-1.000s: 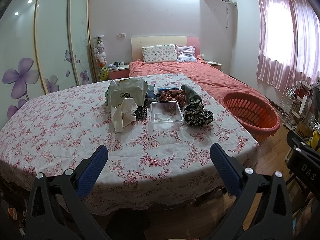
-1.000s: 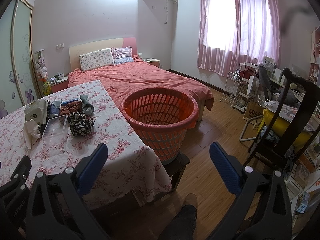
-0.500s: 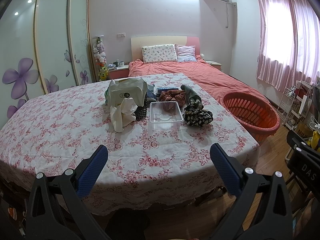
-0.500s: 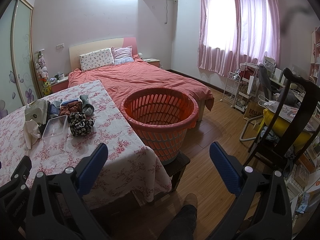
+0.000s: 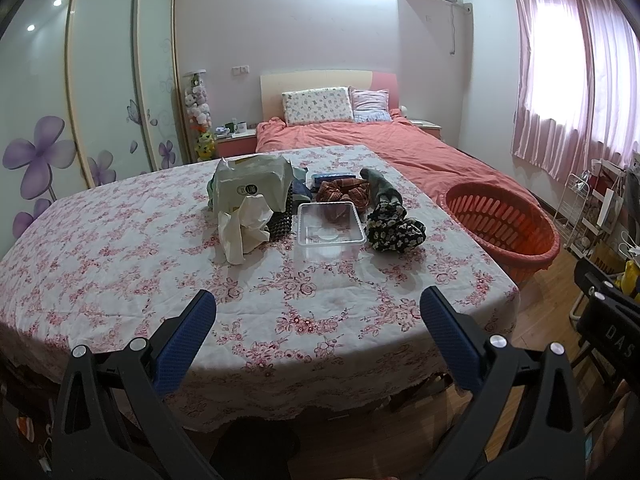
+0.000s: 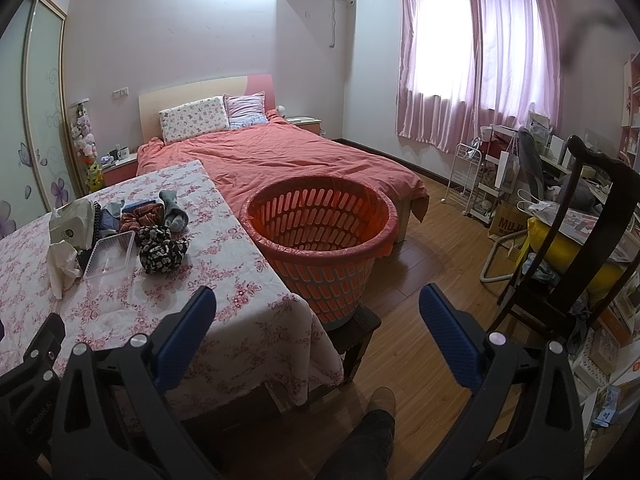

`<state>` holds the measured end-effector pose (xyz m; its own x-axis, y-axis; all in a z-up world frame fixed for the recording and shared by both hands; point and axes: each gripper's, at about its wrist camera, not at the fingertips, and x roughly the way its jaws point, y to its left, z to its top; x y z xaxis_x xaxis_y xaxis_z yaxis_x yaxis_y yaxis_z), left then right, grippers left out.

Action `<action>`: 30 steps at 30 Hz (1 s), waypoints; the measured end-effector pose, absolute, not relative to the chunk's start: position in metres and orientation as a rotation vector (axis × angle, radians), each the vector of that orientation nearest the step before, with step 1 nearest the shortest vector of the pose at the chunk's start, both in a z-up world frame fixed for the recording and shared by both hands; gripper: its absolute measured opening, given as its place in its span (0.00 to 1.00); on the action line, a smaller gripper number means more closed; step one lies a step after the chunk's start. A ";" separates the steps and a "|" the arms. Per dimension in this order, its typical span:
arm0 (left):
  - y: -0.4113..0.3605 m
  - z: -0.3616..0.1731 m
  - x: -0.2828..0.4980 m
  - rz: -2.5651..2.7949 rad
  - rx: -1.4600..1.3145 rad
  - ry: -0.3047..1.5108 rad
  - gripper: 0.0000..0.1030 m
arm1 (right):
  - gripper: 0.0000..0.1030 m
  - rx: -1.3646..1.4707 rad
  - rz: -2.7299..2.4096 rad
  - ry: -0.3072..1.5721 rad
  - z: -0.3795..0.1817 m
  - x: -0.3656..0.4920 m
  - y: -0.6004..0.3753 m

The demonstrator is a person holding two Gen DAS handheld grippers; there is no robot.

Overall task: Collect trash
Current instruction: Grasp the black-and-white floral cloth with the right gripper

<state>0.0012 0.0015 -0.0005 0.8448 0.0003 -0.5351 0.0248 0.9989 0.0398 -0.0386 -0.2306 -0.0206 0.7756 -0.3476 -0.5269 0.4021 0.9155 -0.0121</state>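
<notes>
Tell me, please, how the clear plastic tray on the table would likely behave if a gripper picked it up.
The clear plastic tray looks thin-walled and empty, so probably very light and flexible. Its glossy rim may slip or buckle under a pinch.

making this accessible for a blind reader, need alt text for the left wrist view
The open left gripper hovers over the near edge of a table with a floral cloth. A pile sits mid-table: crumpled tissue, a clear plastic tray and bundled fabrics. An orange basket stands to the right, a bed behind.
</notes>
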 end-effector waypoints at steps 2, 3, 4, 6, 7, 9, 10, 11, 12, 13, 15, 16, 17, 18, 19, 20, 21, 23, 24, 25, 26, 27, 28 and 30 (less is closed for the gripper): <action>0.004 0.000 0.003 -0.009 0.042 0.568 0.98 | 0.96 0.106 -0.404 0.551 -0.020 -0.038 -0.231; 0.005 -0.001 0.006 -0.004 0.040 0.570 0.98 | 0.96 0.108 -0.401 0.551 -0.020 -0.038 -0.231; 0.008 -0.002 0.008 0.004 0.036 0.574 0.98 | 0.96 0.112 -0.396 0.553 -0.020 -0.036 -0.230; 0.013 -0.004 0.013 0.015 0.032 0.579 0.98 | 0.96 0.124 -0.374 0.556 -0.022 -0.026 -0.230; 0.014 -0.006 0.015 0.021 0.029 0.583 0.98 | 0.96 0.127 -0.367 0.557 -0.022 -0.021 -0.230; 0.026 -0.010 0.025 0.045 0.019 0.602 0.98 | 0.96 0.144 -0.340 0.560 -0.031 -0.007 -0.227; 0.031 -0.012 0.029 0.055 0.013 0.611 0.98 | 0.96 0.153 -0.319 0.564 -0.030 -0.001 -0.226; 0.033 -0.013 0.030 0.057 0.012 0.615 0.98 | 0.96 0.160 -0.303 0.567 -0.032 0.005 -0.224; 0.038 -0.015 0.035 0.063 0.006 0.625 0.98 | 0.96 0.169 -0.285 0.571 -0.035 0.013 -0.222; 0.038 -0.015 0.036 0.064 0.004 0.629 0.98 | 0.96 0.178 -0.260 0.578 -0.039 0.023 -0.219; 0.045 -0.019 0.045 0.074 -0.006 0.649 0.98 | 0.91 0.187 -0.220 0.583 -0.041 0.035 -0.215; 0.046 -0.020 0.047 0.076 -0.007 0.654 0.98 | 0.88 0.186 -0.190 0.589 -0.044 0.044 -0.210; 0.049 -0.022 0.052 0.082 -0.010 0.665 0.98 | 0.86 0.183 -0.160 0.599 -0.047 0.054 -0.205; 0.051 -0.024 0.057 0.086 -0.012 0.675 0.98 | 0.82 0.185 -0.132 0.609 -0.049 0.064 -0.200; 0.052 -0.025 0.058 0.085 -0.013 0.679 0.98 | 0.79 0.188 -0.107 0.619 -0.052 0.073 -0.195; 0.054 -0.027 0.064 0.086 -0.013 0.690 0.98 | 0.77 0.192 -0.085 0.629 -0.054 0.080 -0.193; 0.054 -0.027 0.067 0.083 -0.011 0.695 0.98 | 0.75 0.198 -0.054 0.640 -0.057 0.091 -0.187; 0.052 -0.028 0.074 0.081 -0.001 0.700 0.98 | 0.70 0.201 -0.019 0.658 -0.062 0.107 -0.180; 0.051 -0.027 0.075 0.084 0.004 0.701 0.98 | 0.68 0.200 -0.006 0.664 -0.063 0.112 -0.178; 0.050 -0.027 0.078 0.085 0.009 0.701 0.98 | 0.66 0.195 0.007 0.674 -0.065 0.122 -0.172; 0.049 -0.027 0.083 0.089 0.016 0.704 0.98 | 0.66 0.193 0.015 0.680 -0.067 0.127 -0.169; 0.049 -0.028 0.086 0.092 0.018 0.707 0.98 | 0.65 0.192 0.024 0.690 -0.069 0.135 -0.166; 0.050 -0.029 0.090 0.093 0.018 0.709 0.98 | 0.65 0.193 0.032 0.698 -0.070 0.139 -0.165; 0.050 -0.031 0.099 0.094 0.011 0.725 0.98 | 0.65 0.191 0.047 0.718 -0.076 0.150 -0.163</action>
